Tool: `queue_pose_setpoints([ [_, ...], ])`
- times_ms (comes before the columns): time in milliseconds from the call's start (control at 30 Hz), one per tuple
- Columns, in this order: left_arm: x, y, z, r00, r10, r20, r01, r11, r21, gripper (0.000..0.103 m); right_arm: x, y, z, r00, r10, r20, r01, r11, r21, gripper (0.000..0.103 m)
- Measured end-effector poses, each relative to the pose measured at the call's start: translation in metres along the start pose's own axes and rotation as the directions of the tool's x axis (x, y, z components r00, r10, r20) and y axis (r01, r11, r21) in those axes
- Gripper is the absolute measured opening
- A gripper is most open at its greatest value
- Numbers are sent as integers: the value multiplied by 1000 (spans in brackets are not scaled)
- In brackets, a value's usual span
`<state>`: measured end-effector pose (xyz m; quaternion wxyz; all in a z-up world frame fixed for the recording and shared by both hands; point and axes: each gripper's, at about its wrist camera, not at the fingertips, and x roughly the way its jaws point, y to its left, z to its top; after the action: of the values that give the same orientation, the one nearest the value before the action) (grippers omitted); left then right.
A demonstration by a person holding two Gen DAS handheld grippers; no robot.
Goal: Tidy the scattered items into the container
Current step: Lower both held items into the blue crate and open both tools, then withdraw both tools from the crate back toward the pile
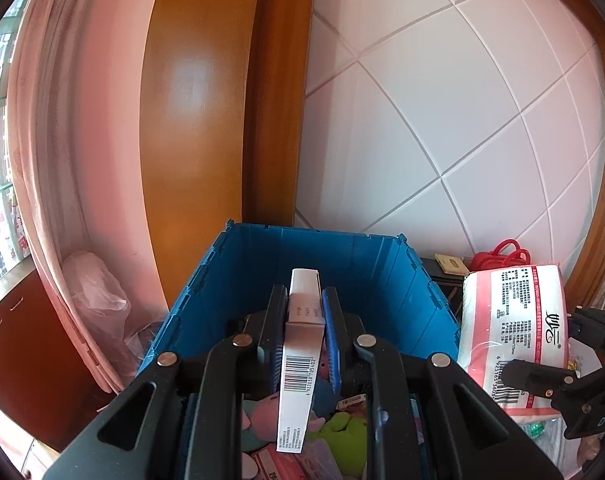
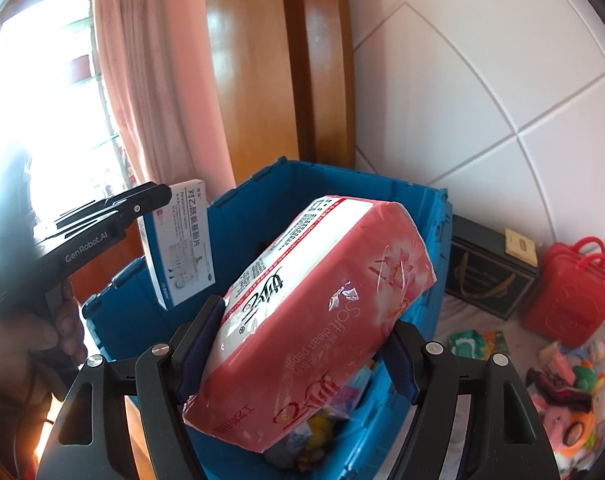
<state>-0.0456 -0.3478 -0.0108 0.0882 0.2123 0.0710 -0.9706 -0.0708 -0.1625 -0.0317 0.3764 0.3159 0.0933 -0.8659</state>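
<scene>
Right up at my lens, the slim medicine box [image 1: 302,344] is pinched edge-on in my left gripper [image 1: 304,312], hanging over the blue crate [image 1: 382,264] so it should drop straight in. My right gripper [image 2: 302,344] clamps the pink tissue pack [image 2: 314,308] over the crate too; leftover toys [image 2: 566,396] sit outside.

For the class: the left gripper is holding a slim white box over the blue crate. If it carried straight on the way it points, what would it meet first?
Probably the far inner wall of the blue crate: the left gripper, shut on the slim white box, aims there across the open interior. Depth is uncertain.
</scene>
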Motion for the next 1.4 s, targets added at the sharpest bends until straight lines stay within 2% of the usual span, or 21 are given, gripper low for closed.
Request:
queue_pose_setpoints([
  [67, 4, 3, 3, 1000, -15, 10, 15, 1000, -1, 17, 5, 3, 4, 1000, 8, 4, -8, 1000, 0, 84],
  [100, 7, 3, 6, 999, -32, 3, 32, 999, 5, 27, 8, 4, 5, 1000, 9, 6, -9, 1000, -1, 90],
  [133, 11, 2, 8, 999, -33, -11, 33, 999, 8, 61, 11, 4, 5, 1000, -1, 9, 1, 1000, 2, 102],
  [167, 12, 3, 9, 1000, -16, -16, 16, 1000, -1, 85, 11, 3, 5, 1000, -13, 19, 13, 1000, 6, 103],
  [200, 10, 5, 8, 1000, 1, 3, -1, 1000, -20, 102, 11, 2, 8, 1000, -15, 18, 15, 1000, 8, 103],
  [233, 8, 7, 8, 1000, 2, 31, -1, 1000, -31, 102, 12, 1, 7, 1000, -9, 11, 8, 1000, 10, 103],
  [467, 18, 3, 1, 1000, -10, -9, 10, 1000, -18, 102, 5, -7, -3, 999, -30, 12, 30, 999, 28, 103],
  [967, -1, -33, -5, 998, -63, 0, 63, 998, 17, 102, -27, -22, -27, 996, -86, 18, 85, 994, 73, 103],
  [1167, -7, -73, -12, 994, -107, -21, 108, 992, 62, 102, -49, -40, -50, 993, -114, 23, 111, 987, 112, 103],
  [1400, -15, -140, -16, 987, -153, -50, 158, 979, 125, 102, -90, -91, -91, 987, -160, 27, 152, 969, 197, 103],
])
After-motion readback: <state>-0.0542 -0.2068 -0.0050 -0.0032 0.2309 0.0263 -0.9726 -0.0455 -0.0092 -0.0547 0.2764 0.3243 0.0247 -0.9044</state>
